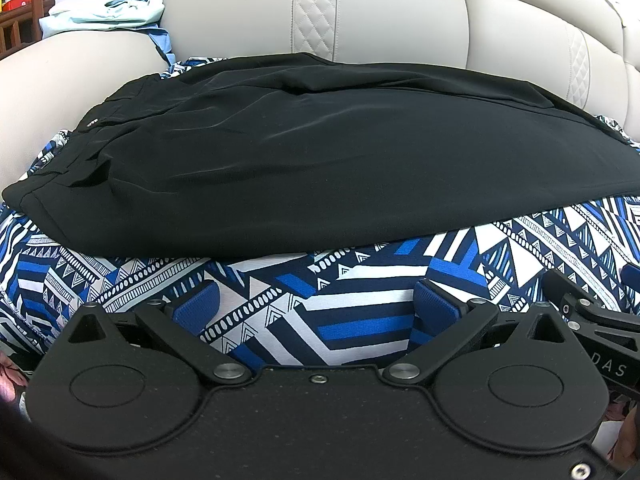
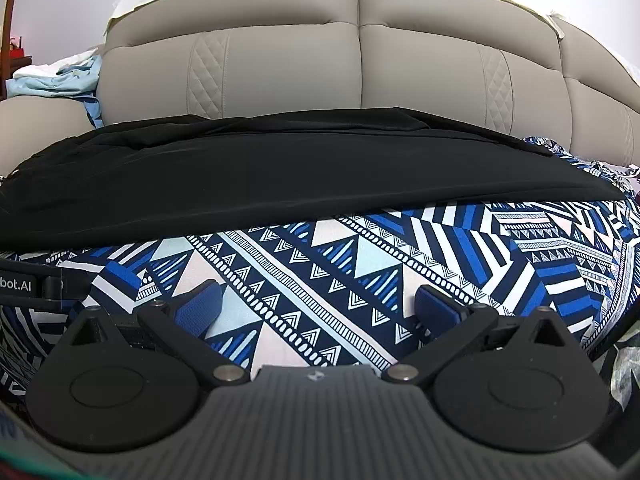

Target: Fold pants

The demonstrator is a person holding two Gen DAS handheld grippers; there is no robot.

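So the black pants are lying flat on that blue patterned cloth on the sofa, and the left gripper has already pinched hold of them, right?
Not quite. The black pants do lie flat on the blue patterned cloth on the sofa, but the left gripper has not pinched them. The left wrist view shows its jaws wide open over the cloth, short of the pants' near edge, with nothing between them.
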